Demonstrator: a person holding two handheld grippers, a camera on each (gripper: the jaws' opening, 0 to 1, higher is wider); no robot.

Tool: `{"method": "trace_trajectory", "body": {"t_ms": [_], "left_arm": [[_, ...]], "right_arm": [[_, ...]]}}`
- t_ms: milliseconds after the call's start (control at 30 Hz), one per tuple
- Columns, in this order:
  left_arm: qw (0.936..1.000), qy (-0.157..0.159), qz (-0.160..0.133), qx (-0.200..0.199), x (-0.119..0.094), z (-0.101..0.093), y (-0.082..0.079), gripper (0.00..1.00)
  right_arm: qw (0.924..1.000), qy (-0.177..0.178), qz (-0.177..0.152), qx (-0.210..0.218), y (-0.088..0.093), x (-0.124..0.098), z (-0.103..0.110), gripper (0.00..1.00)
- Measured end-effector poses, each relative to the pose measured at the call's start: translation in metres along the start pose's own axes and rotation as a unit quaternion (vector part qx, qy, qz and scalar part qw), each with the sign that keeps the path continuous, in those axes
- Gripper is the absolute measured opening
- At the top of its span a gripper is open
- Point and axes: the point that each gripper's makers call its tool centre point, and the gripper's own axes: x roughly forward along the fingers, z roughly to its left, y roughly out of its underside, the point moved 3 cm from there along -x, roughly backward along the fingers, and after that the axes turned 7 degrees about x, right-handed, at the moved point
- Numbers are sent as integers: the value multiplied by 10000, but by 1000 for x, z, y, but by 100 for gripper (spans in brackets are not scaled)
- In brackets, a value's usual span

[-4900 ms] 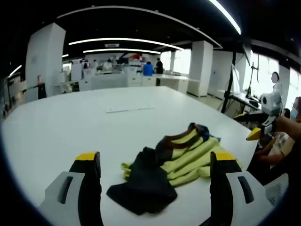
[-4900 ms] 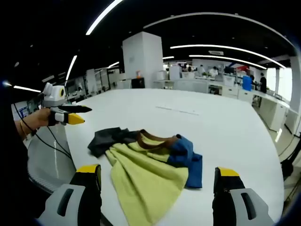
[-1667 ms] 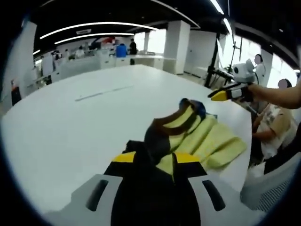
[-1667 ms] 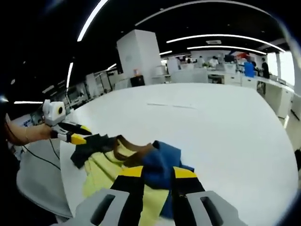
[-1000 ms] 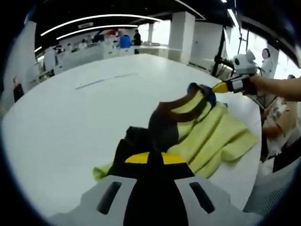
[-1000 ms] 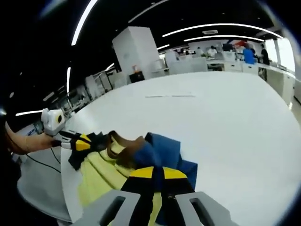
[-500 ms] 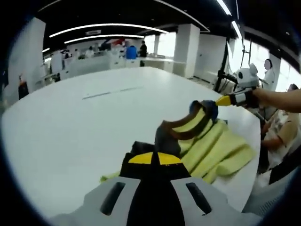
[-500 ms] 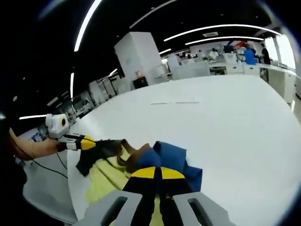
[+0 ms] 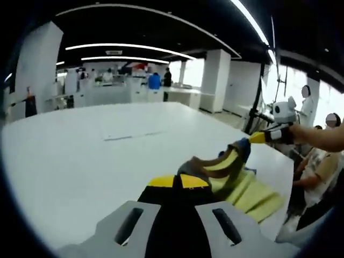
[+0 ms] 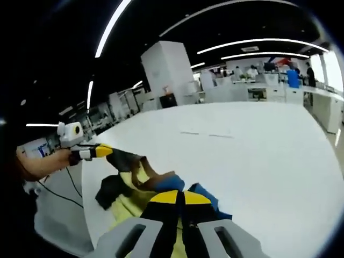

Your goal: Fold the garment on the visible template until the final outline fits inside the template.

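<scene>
Wide white tabletop [image 9: 64, 156] under a dark ceiling with long curved light strips [image 9: 126, 48] — open-plan office. Broad white pillars [image 10: 171, 72] behind, white counters [image 9: 115, 92] along the far wall, bright windows [image 9: 193, 72] beyond — people in the distance.

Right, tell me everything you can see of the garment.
The garment is soft cloth in yellow-green, with a brown collar band, a dark grey or black sleeve and a blue sleeve. It is crumpled, not flat. The left gripper is shut on the dark end, the right gripper on the blue end, and the collar hangs stretched between them. Its yellow body trails down onto the white table near the edge.
</scene>
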Motion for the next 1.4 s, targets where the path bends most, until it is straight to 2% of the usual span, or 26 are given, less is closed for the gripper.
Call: {"method": "trace_trajectory", "body": {"t_ms": [133, 300, 400, 467, 567, 633, 867, 967, 1033, 1133, 1233, 1333, 1400], "left_arm": [[9995, 8, -302, -97, 0, 9, -23, 0], [9990, -188, -369, 155, 5, 25, -43, 0], [9988, -198, -427, 148, 8, 31, -50, 0], [9980, -294, -469, 307, 13, 39, -59, 0], [9972, -380, -449, 461, 19, 48, -64, 0], [9971, -415, -485, 421, 26, 54, -65, 0], [9969, -600, -436, 246, 55, 73, -61, 0], [9944, -910, -465, 262, 66, 85, -59, 0], [9938, -982, -448, 249, 73, 89, -58, 0], [9925, -1142, -347, 268, 86, 101, -50, 0], [9915, -1236, -103, 403, 97, 111, -38, 0], [9922, -1238, -144, 31, 106, 119, -31, 0], [9919, -1261, -125, 80, 111, 124, -29, 0]], "right_arm": [[9997, 30, -214, -72, -18, 0, 2, 0], [9986, 103, -482, -168, -45, 2, 1, 0], [9982, 133, -555, -182, -56, 4, 0, 0], [9978, 154, -613, -194, -65, 7, -1, 0], [9971, 249, -689, -222, -76, 11, -4, 0], [9962, 376, -761, -212, -83, 15, -8, 0], [9930, 727, -931, -23, -99, 36, -28, 0], [9902, 915, -1055, 1, -105, 50, -37, 0], [9893, 989, -1068, 79, -106, 58, -40, 0], [9867, 1188, -1106, 112, -107, 75, -51, 0], [9843, 1331, -1139, 234, -111, 90, -62, 0], [9828, 1479, -1068, 297, -111, 108, -76, 0], [9824, 1559, -965, 360, -108, 118, -85, 0]]}}
